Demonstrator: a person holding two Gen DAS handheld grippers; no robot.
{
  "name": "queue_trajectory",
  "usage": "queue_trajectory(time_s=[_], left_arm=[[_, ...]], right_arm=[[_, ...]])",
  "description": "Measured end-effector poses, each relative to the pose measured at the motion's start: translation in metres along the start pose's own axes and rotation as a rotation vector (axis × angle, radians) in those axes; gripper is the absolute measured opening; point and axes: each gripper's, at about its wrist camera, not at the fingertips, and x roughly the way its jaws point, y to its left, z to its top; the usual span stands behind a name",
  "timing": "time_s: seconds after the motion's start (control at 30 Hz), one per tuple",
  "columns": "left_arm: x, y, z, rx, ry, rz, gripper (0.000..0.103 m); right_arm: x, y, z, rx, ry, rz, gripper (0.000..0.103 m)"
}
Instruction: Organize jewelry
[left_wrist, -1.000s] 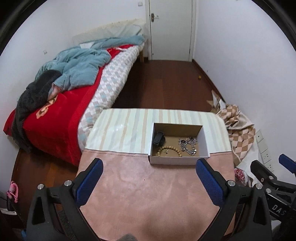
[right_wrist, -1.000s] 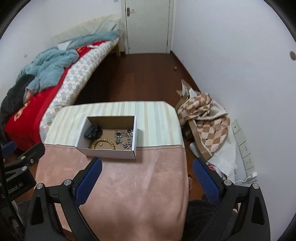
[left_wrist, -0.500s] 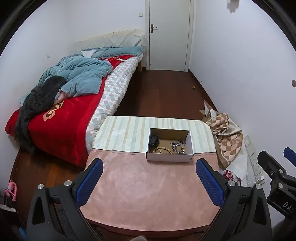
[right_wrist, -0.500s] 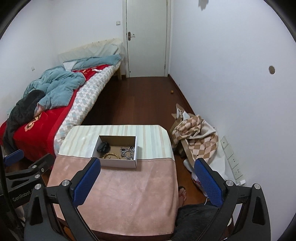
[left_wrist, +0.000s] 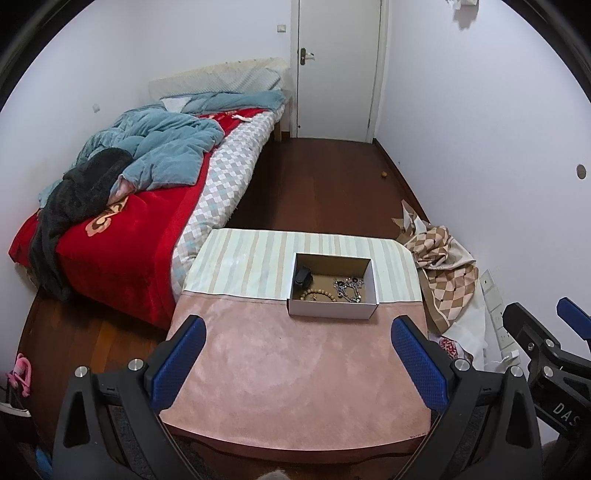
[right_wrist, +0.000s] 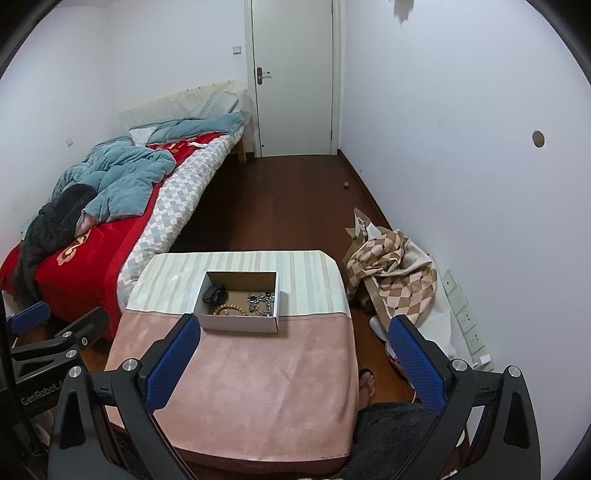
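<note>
The left tongs (left_wrist: 299, 360) are hanging wide open above the near edge of the counter (left_wrist: 295, 369), gripping nothing; the right tongs (right_wrist: 293, 363) are likewise gaping wide and empty, with one blue pad (right_wrist: 415, 363) reaching past the counter's right edge. A white cardboard box (left_wrist: 332, 308) is sitting open on the counter, well beyond both tongs, straddling the seam where the pink cloth (left_wrist: 280, 387) is meeting the striped cloth (left_wrist: 243, 264). Inside the box a black band-like item (left_wrist: 302, 277) is lying in the far left corner; a wooden bead bracelet (left_wrist: 318, 294) is lying near the front wall; a silver chain tangle (left_wrist: 348, 288) is lying to the right of the bracelet. Left of the box a bed (left_wrist: 129, 221) is carrying a red blanket; right of the box a checked cloth (left_wrist: 443, 273) is lying crumpled on the floor.
</note>
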Motion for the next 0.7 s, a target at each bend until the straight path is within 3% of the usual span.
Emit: queue_trajectory(time_s=[0.37,0.7], left_arm=[[0.039,-0.001,0.022,-0.010,0.037,0.036,0.102],[0.077,0.001,0.040,-0.004,0.074,0.079,0.102]], right_arm=[[0.036,0.005,0.020,-0.008,0.016,-0.026,0.103],[0.090,0.012,0.039,-0.019,0.086,-0.031,0.103]])
